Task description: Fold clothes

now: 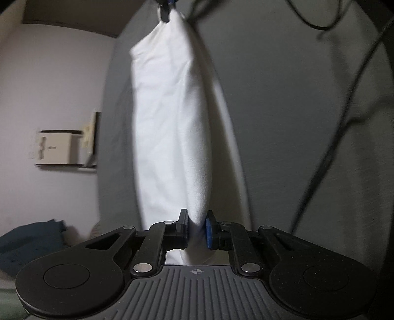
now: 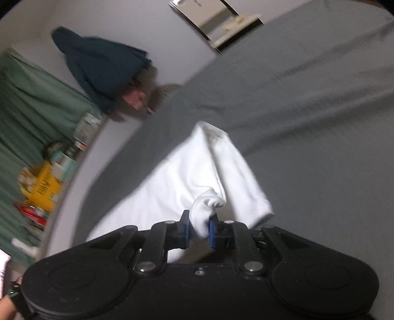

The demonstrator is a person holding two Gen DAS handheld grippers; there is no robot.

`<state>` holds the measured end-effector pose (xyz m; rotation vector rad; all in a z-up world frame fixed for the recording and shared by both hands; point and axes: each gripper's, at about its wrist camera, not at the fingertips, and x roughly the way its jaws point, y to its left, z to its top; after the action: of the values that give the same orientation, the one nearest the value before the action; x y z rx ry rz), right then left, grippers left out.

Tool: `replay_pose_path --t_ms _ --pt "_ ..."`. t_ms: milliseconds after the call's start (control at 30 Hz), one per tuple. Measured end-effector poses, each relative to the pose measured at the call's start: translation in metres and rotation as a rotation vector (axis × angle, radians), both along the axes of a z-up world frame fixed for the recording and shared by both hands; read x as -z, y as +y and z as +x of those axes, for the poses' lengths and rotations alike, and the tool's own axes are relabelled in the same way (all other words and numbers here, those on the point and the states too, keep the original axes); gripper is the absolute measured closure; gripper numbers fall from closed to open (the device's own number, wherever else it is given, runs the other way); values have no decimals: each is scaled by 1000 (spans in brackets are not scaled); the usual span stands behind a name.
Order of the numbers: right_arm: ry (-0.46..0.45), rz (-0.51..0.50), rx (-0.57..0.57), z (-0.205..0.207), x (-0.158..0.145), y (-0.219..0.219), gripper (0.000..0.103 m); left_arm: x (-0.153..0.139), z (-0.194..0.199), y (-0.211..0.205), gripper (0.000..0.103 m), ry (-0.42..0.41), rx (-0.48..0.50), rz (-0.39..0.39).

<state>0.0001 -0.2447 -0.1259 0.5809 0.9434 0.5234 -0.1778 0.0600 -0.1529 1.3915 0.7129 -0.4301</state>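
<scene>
A white garment hangs stretched in the air between my two grippers, above a grey sheet. My left gripper is shut on one end of it. In the left wrist view the cloth runs up to my right gripper at the top edge, which pinches the other end. In the right wrist view my right gripper is shut on a bunched corner of the white garment, which hangs down toward the grey sheet.
A dark blue garment lies on the pale surface beyond the sheet. A green cloth and a yellow box with clutter sit at the left. A black cable hangs at the right.
</scene>
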Motion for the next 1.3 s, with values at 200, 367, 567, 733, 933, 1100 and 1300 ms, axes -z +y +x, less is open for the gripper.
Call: replay_pose_path --t_ms 200,367,567,733,933,1100,1300 --pt "-21 -101 -18 9 4 11 89 16 3 0 90 78 -25 -38" --pt "-68 -147 -8 3 -1 16 89 17 5 7 89 60 -41 -50" --pt "-67 -179 25 -1 -5 8 77 3 16 13 84 52 -140 -151" --pt "-136 -216 90 -17 -20 -5 76 -46 21 35 44 -31 -295 -427" --pt "-265 -87 72 -14 -38 4 76 -81 46 39 0 -259 -531 -820" --pt "-317 -139 -35 5 -27 62 67 -54 86 27 0 -260 -772 -1034" --pt "-466 -279 -159 12 -12 100 54 -3 95 18 0 -240 -896 -1188"
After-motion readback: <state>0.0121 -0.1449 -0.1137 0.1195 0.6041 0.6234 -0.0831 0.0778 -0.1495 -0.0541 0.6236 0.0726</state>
